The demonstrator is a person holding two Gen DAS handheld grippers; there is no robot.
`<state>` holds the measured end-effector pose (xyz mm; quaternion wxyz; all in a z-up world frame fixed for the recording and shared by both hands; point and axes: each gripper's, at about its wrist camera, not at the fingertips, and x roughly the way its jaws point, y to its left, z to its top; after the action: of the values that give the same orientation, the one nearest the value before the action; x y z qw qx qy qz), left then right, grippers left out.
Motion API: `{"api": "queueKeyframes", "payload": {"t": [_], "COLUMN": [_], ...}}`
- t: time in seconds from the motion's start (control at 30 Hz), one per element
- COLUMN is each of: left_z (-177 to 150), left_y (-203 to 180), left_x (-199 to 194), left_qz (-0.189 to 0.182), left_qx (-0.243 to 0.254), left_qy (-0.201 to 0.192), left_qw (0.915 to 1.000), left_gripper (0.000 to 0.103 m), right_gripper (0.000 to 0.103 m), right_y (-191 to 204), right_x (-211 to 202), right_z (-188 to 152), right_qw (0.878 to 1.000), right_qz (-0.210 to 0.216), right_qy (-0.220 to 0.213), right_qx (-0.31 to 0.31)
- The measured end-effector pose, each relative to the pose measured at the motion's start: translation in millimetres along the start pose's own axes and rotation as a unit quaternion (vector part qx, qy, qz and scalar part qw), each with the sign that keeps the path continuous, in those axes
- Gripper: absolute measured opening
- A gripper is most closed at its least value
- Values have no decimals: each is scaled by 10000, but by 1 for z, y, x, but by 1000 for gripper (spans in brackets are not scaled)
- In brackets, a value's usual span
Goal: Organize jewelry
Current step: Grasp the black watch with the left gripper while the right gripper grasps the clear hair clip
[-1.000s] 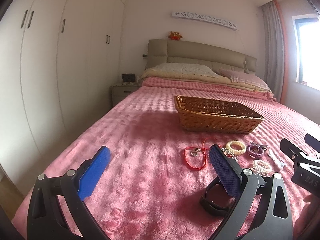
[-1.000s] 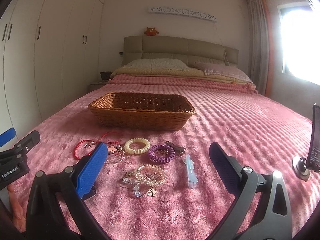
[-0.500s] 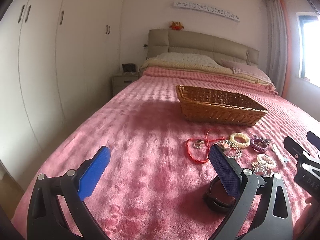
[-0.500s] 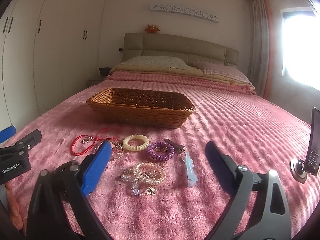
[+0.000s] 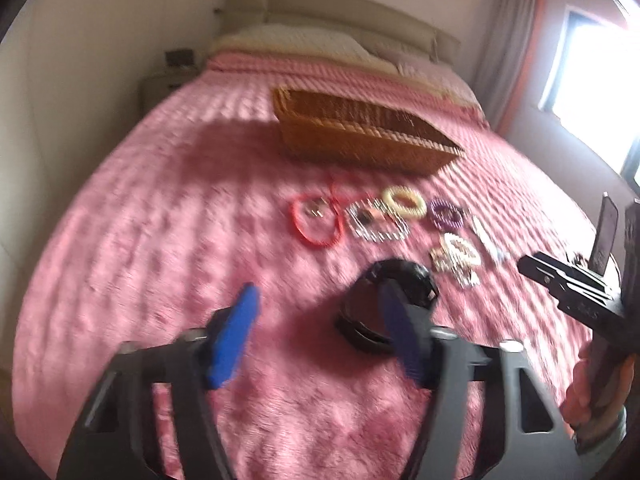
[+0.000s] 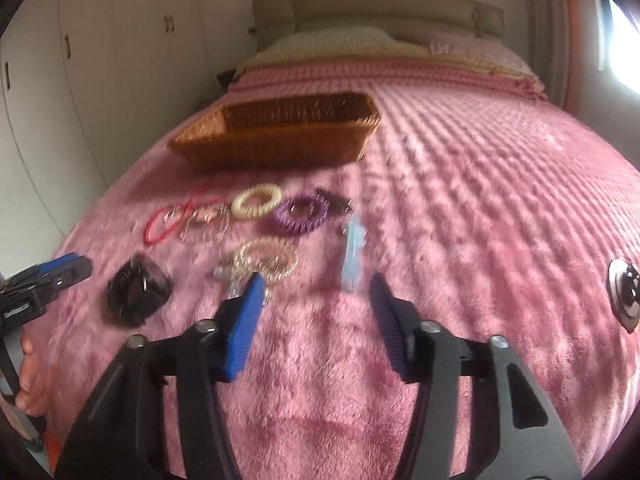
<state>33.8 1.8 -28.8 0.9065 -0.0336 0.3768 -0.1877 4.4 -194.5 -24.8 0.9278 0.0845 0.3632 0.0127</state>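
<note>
Jewelry lies on the pink bedspread in front of a wicker basket point(image 5: 360, 136), which also shows in the right wrist view point(image 6: 280, 128). There is a red cord bracelet point(image 5: 316, 220), a cream coil ring point(image 6: 256, 202), a purple coil ring point(image 6: 302, 214), a beaded bracelet point(image 6: 266, 260), a light blue clip point(image 6: 352, 258) and a black watch point(image 5: 396, 300). My left gripper point(image 5: 320, 312) is open, its right finger over the watch. My right gripper point(image 6: 316, 300) is open, just short of the beaded bracelet and the clip. Both views are blurred.
The bed's headboard and pillows point(image 6: 344, 40) are at the far end, white wardrobes point(image 6: 80, 60) on the left and a bright window point(image 5: 592, 64) on the right. A round metal stand point(image 6: 624, 296) sits on the bedspread at the right.
Both grippers have risen and tilted down toward the bedspread, so the jewelry now lies further up the views. The watch shows more fully. Both stay open and empty.
</note>
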Motion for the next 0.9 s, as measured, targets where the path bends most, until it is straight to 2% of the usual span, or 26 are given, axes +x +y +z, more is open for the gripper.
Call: {"api": "queueKeyframes", "payload": {"t": [0.03,0.13,0.33,0.4,0.47,0.57,0.6,0.63,0.67,0.8,0.9], "left_z": [0,-1,6,7,8,8,7,6,5,1,-1], "left_y": [-3,-10,-5,-4,-6,-12,-13,-14,-16,-21,-20], "left_x": [5,13,19,22,29,38,43,46,48,44,36], "left_qz": [-24,-23,-248,-368,-536,-457,-441,-430,-341,-149,-128], "left_qx": [13,101,-67,-100,-112,-26,-27,-28,-15,25,-62], "left_qy": [128,295,434,545,715,835,900,949,973,763,583], "left_qw": [9999,9995,9987,9978,9959,9955,9950,9946,9947,9970,9982], "left_gripper": [43,41,41,41,41,41,33,25,21,12,11], "right_gripper": [37,33,33,33,33,33,31,19,12,11,11], "right_y": [0,-3,-18,-20,-20,-20,-20,-20,-20,-18,-16], "right_x": [2,9,42,52,60,70,71,73,72,65,54], "right_z": [1,7,24,26,27,29,28,27,26,24,24], "right_qw": [10000,9998,9976,9969,9956,9942,9939,9940,9943,9954,9968], "right_qz": [-15,-140,-358,-338,-493,-572,-609,-596,-573,-566,-501], "right_qy": [50,152,581,688,758,870,886,893,874,752,608], "right_qx": [-27,-70,116,192,231,260,247,226,209,172,146]}}
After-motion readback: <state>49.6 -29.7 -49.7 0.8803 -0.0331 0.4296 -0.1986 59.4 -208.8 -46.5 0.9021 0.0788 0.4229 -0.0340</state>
